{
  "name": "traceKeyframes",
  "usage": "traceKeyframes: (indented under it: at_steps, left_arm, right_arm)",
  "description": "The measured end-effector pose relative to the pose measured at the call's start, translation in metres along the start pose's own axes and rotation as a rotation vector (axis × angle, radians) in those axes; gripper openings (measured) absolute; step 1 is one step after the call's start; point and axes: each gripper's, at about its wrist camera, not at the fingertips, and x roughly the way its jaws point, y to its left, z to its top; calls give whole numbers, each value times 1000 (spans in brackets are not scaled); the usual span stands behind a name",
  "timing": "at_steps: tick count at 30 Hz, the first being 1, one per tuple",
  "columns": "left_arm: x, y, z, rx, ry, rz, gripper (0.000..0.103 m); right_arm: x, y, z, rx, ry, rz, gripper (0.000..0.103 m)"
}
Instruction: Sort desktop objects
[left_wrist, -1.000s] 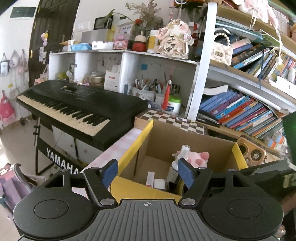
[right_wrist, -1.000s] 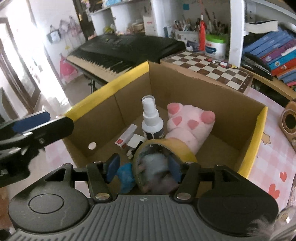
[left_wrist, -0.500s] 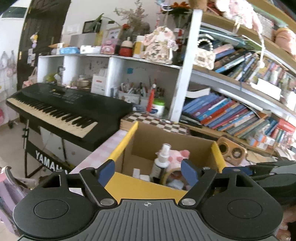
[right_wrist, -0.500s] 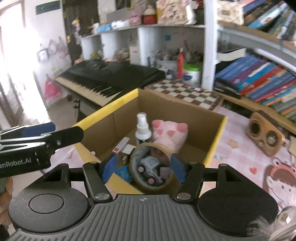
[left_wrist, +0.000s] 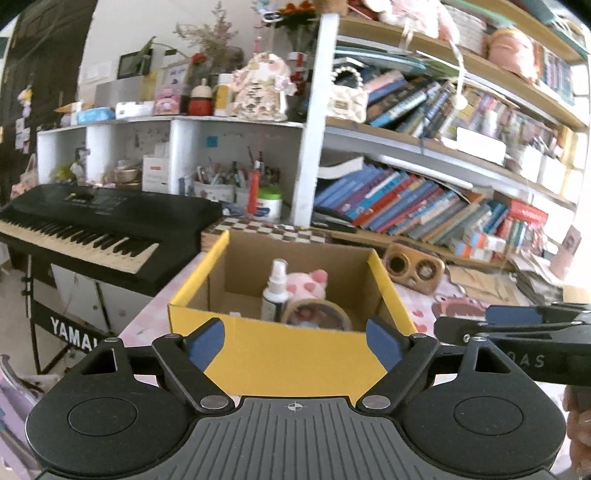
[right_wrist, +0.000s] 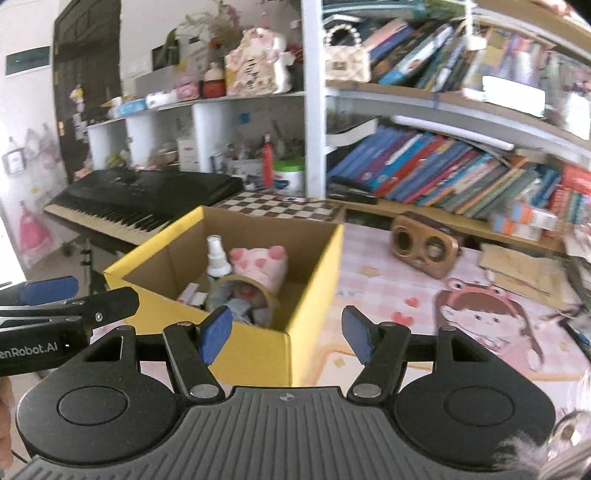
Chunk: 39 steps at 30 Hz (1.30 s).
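A yellow-edged cardboard box (left_wrist: 388, 284) stands on the pink tablecloth. Inside are a white spray bottle (left_wrist: 275, 291), a pink plush (left_wrist: 306, 286), a tape roll (left_wrist: 317, 314) and small packets. My left gripper (left_wrist: 294, 341) hovers before the box's near wall, its jaws opening with nothing between them. My right gripper (right_wrist: 286, 334) is open and empty, just short of the box's (right_wrist: 317, 280) near right corner. From there the bottle (right_wrist: 216, 258), plush (right_wrist: 262, 266) and tape roll (right_wrist: 243, 295) also show. Each gripper appears at the edge of the other's view.
A black keyboard (left_wrist: 92, 225) stands left of the table. Behind the box lie a chessboard (right_wrist: 280, 206) and a wooden speaker (right_wrist: 424, 247). Shelves of books (left_wrist: 406, 203) fill the back. Cartoon-print tablecloth (right_wrist: 461, 317) stretches right of the box.
The tape roll that sat between my right fingers now lies in the box. Both grippers have drawn back from the box, and their jaws stand wider.
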Motion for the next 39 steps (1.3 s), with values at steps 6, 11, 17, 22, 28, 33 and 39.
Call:
traceKeyframes:
  at_steps: [6, 11, 17, 22, 28, 33, 39]
  left_arm:
    - [-13, -12, -13, 28, 3, -28, 90]
    - [-23, -26, -29, 73, 16, -47, 93]
    - [-34, -40, -42, 141, 24, -49, 98]
    - [-40, -45, -52, 160, 47, -26, 100]
    - [-44, -46, -59, 195, 80, -18, 100]
    - [-42, -42, -65, 175, 126, -23, 100]
    - [-41, -43, -72, 167, 179, -8, 100]
  right_arm:
    - [-29, -5, -24, 36, -23, -81, 66]
    - [-52, -9, -46, 43, -27, -147, 69]
    - [-74, -13, -69, 82, -15, -213, 77]
    - [-85, -17, -87, 99, 5, -242, 83]
    - [-90, -15, -100, 131, 37, -242, 86]
    - [-90, -10, -106, 138, 66, -250, 90]
    - [-92, -9, -111, 137, 100, -261, 96]
